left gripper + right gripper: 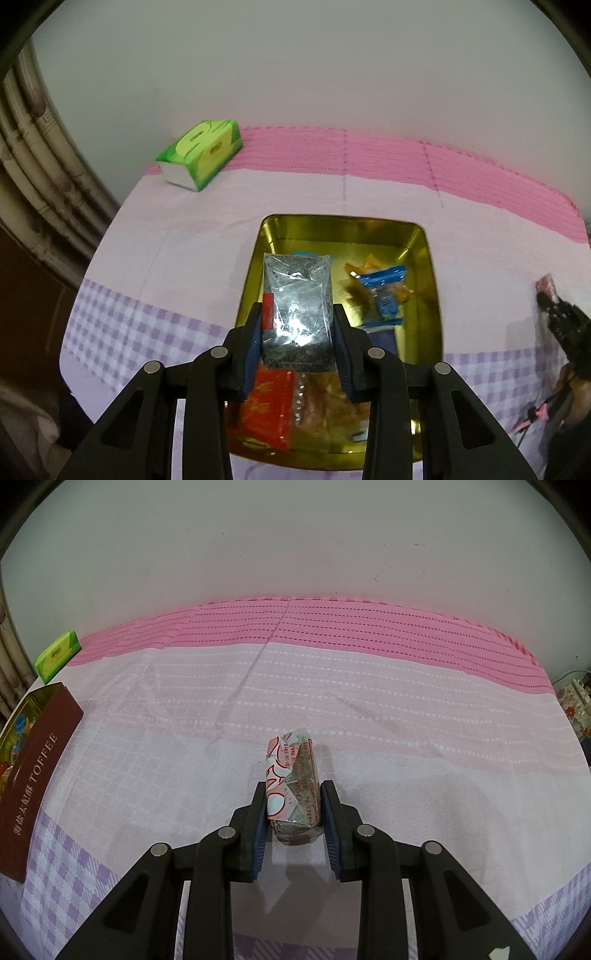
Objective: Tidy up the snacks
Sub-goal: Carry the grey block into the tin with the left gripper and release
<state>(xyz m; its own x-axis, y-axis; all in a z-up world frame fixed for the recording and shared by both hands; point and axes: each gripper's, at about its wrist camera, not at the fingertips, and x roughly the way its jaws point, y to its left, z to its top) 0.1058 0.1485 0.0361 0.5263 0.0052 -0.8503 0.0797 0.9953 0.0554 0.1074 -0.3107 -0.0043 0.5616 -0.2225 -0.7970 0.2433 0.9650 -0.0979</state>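
The left gripper was clenched on a clear, crinkly plastic-wrapped snack block, held above the open gold-lined rectangular tin, within its walls. A blue packet and a red packet lay inside the tin. The right gripper was grasping a pink-and-white wrapped snack bar on open cloth, well apart from the tin's maroon "TOFFEE" side. The pink, white and lilac-checked woven tablecloth ran back to a plain pale wall. A green tissue pack sat near the far left corner.
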